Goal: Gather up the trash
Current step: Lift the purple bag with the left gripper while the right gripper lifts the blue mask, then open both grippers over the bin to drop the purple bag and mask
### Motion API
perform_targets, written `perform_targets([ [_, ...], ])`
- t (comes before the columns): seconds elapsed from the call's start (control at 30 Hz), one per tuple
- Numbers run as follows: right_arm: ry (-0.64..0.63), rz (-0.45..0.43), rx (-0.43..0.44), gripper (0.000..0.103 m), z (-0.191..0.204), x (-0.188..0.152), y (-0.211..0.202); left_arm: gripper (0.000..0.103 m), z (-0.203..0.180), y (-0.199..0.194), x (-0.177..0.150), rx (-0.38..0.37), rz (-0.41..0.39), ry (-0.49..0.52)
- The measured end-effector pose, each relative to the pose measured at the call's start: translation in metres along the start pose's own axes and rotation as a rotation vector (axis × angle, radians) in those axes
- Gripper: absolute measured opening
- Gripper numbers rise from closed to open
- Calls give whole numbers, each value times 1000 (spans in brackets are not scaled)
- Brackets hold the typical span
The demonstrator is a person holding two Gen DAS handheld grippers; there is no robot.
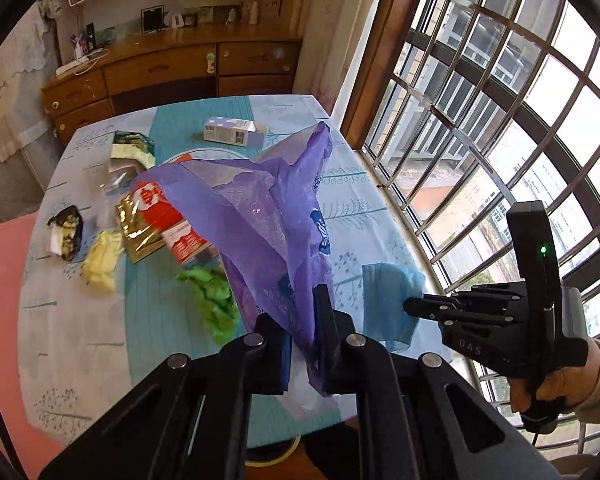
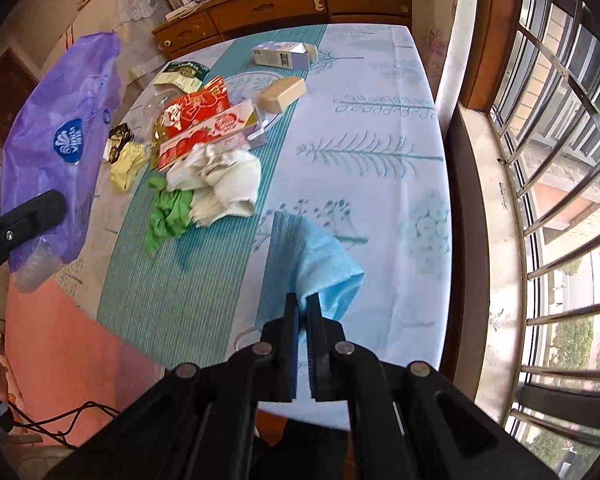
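The left hand-held gripper (image 1: 306,320) pinches a purple plastic bag (image 1: 260,216); the right hand-held gripper (image 2: 302,312) grips a blue cloth (image 2: 320,264), litter beyond on the bench (image 2: 380,120).

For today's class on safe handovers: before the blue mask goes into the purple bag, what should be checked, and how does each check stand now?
1. Left gripper shut on the purple bag: ok.
2. Right gripper shut on the blue mask: ok.
3. Bag mouth held open to take the mask: not ok; the bag hangs from one pinch only, and its opening cannot be seen.
4. Mask lifted off the tablecloth: ok; it hangs from the gripper.
5. Other trash clear of the path: ok; the white cloth and green scrap lie further back, between the two grippers.
6. Bag untorn: cannot tell.
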State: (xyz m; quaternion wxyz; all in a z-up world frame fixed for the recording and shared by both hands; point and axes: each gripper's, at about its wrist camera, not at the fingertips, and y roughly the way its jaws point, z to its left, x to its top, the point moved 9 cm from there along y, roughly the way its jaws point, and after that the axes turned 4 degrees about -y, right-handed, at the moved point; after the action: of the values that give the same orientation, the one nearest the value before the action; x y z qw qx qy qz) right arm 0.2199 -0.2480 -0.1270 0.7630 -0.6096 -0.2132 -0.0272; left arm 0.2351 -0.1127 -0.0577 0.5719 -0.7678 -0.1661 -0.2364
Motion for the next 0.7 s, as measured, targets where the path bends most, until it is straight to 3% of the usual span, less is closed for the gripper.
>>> perform_targets([
  [0.17,30,25,4,3,62,-52,-8,8,43,-57,-71,1,-38,13],
  [0.33,-12,72,0,3,127,-100,3,8,86,-86,-144,25,-24,8],
  [0.57,-49,150,-2,3,176,-155,27,8,122,-80,-239,66,75,-24],
  [0.7,-32,204,-6,3,187,-180,48,8,126,-61,-276,61,139,-51],
])
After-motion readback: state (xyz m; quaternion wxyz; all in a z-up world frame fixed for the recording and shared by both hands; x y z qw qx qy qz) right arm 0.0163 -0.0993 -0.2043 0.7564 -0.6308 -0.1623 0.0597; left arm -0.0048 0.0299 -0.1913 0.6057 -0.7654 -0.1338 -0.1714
